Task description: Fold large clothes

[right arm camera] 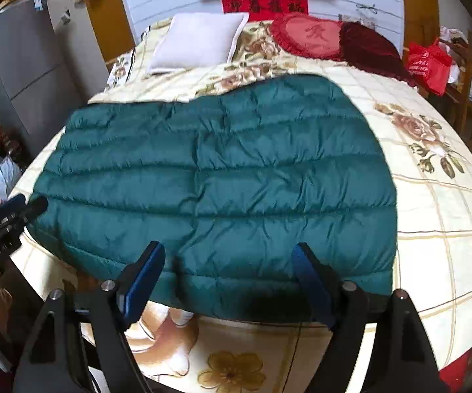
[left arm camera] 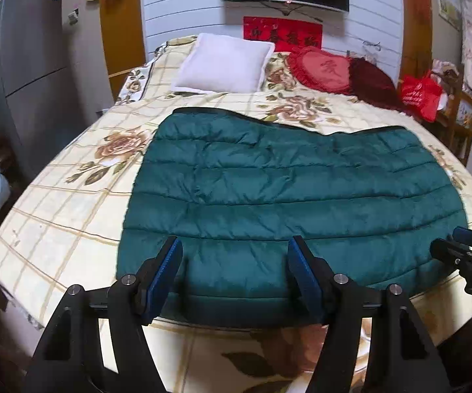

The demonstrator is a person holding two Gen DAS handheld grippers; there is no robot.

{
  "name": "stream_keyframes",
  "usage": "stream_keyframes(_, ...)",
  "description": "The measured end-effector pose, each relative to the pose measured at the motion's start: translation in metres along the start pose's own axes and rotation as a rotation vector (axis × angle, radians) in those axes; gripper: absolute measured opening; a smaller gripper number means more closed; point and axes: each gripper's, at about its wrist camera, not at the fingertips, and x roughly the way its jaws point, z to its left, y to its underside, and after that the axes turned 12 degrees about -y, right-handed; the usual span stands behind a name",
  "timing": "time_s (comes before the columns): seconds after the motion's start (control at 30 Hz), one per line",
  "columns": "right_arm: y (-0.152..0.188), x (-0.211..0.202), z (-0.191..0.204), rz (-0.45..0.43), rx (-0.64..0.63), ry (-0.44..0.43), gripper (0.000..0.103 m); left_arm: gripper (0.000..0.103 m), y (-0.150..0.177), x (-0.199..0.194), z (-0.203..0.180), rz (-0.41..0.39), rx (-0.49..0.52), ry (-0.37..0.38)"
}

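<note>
A dark green quilted down garment [left arm camera: 288,190] lies spread flat across the bed, its near edge by the bed's front edge. In the left wrist view my left gripper [left arm camera: 236,249] hovers open over the garment's near left part, blue pads wide apart, nothing pressed between them. The right gripper [left arm camera: 458,239] shows at the right edge of that view. In the right wrist view the same garment [right arm camera: 222,177] fills the middle, and my right gripper [right arm camera: 229,255] stands open above its near edge. The left gripper [right arm camera: 26,206] peeks in at the left.
The bed [left arm camera: 65,222] has a cream floral checked cover. A white pillow [left arm camera: 226,62], a red heart cushion [left arm camera: 324,68] and a dark red cushion [left arm camera: 373,82] sit at its head. A grey fridge [left arm camera: 32,59] stands left, a red bag [left arm camera: 421,95] on a wooden shelf right.
</note>
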Motion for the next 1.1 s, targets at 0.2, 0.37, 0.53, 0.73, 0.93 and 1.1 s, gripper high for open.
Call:
stream_keyframes(0.2,0.0,-0.016,0.015,-0.061,-0.023,0.017,0.093,0.073,0.002,-0.01,-0.002,-0.033,-0.008,-0.008)
stream_keyframes(0.37,-0.001,-0.019,0.026,-0.082,-0.041,0.009,0.095,0.073,0.005,-0.014,0.0,-0.021,-0.032,-0.002)
stream_keyframes(0.53,0.001,-0.023,0.038,-0.093,-0.077,0.016,0.095,0.073,0.005,-0.017,0.0,-0.022,-0.031,-0.011)
stream_keyframes(0.73,0.003,-0.03,0.043,-0.111,-0.085,0.017,0.095,0.073,0.005,-0.025,0.003,-0.048,-0.046,-0.022)
stream_keyframes(0.93,0.005,-0.03,0.044,-0.111,-0.08,0.012,0.095,0.073,0.006,-0.027,0.006,-0.05,-0.061,-0.037)
stream_keyframes(1.1,0.006,-0.03,0.045,-0.109,-0.08,0.014,0.095,0.073,0.006,-0.028,0.005,-0.049,-0.057,-0.042)
